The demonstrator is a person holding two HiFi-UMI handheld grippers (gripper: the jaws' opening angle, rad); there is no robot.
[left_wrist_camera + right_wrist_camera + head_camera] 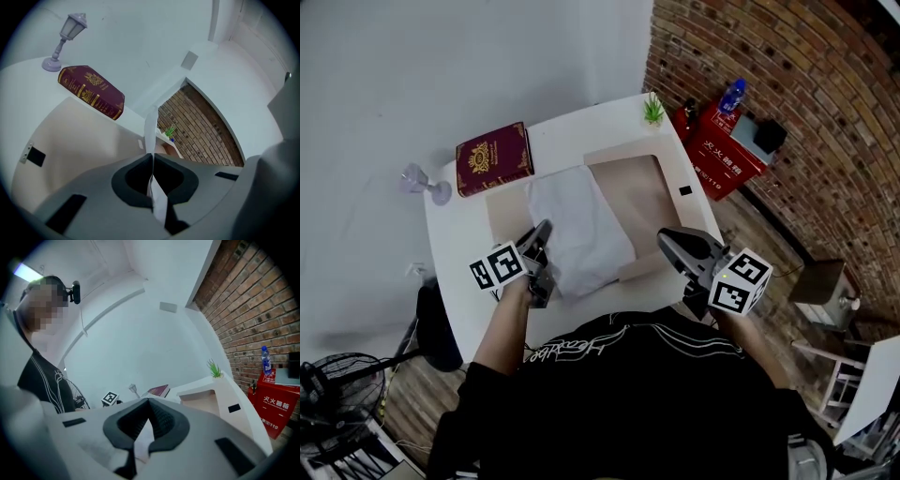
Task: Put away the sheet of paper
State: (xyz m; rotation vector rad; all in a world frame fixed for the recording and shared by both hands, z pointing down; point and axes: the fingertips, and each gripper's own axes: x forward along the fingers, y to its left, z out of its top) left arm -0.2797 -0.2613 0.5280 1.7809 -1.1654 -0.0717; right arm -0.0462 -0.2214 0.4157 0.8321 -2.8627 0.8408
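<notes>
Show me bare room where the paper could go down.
Free: the tan recess right of the paper, and the white table strip between plant and right gripper. Crowded back left: book, lamp.

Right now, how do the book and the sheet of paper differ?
The book is thick and dark red with gold ornament; the sheet of paper is thin and plain white. The book lies untouched on the white table; the sheet of paper is pinched by the left gripper.

The red box (277, 409) by the brick wall reads "灭火器箱" in white, with "119" beneath it
</notes>
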